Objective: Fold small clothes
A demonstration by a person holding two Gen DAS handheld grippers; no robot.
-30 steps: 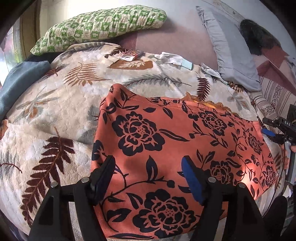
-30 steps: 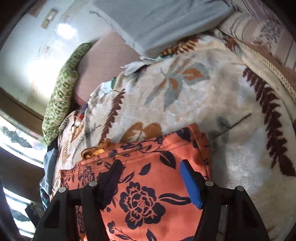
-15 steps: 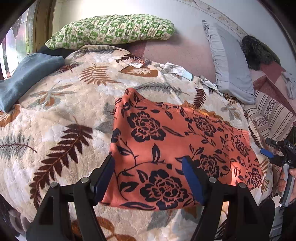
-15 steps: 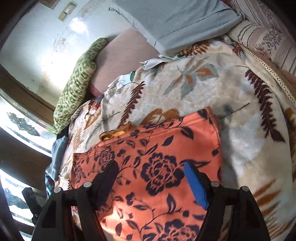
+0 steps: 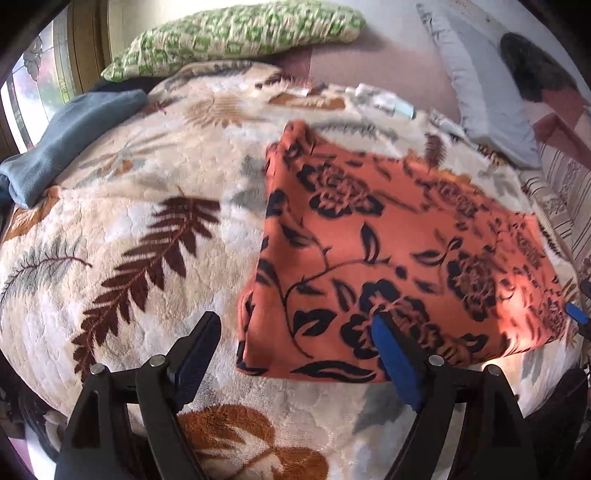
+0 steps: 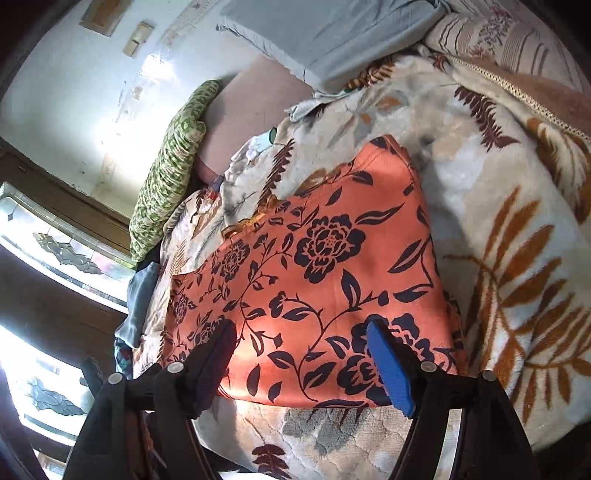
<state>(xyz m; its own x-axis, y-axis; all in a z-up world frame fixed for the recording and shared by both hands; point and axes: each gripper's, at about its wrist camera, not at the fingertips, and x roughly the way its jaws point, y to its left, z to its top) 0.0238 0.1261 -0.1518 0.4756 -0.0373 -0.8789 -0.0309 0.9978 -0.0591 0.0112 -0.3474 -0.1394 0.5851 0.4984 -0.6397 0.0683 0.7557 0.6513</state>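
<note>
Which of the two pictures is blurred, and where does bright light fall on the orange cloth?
Left wrist view: motion blur smears the orange cloth and blanket; a sunlit patch lies at its lower right. Right wrist view: sharper; the sunlit patch sits near the dark finger; the window is overexposed.

You are in a bedroom at home. A bed (image 5: pixel 122 229) covered by a plush blanket (image 6: pixel 517 206) with a leaf print fills both views, pillows (image 5: pixel 236 33) lie along its head against a painted wall (image 6: pixel 92 88), and a wood-framed window (image 6: pixel 66 251) with patterned glass stands beside it.
</note>
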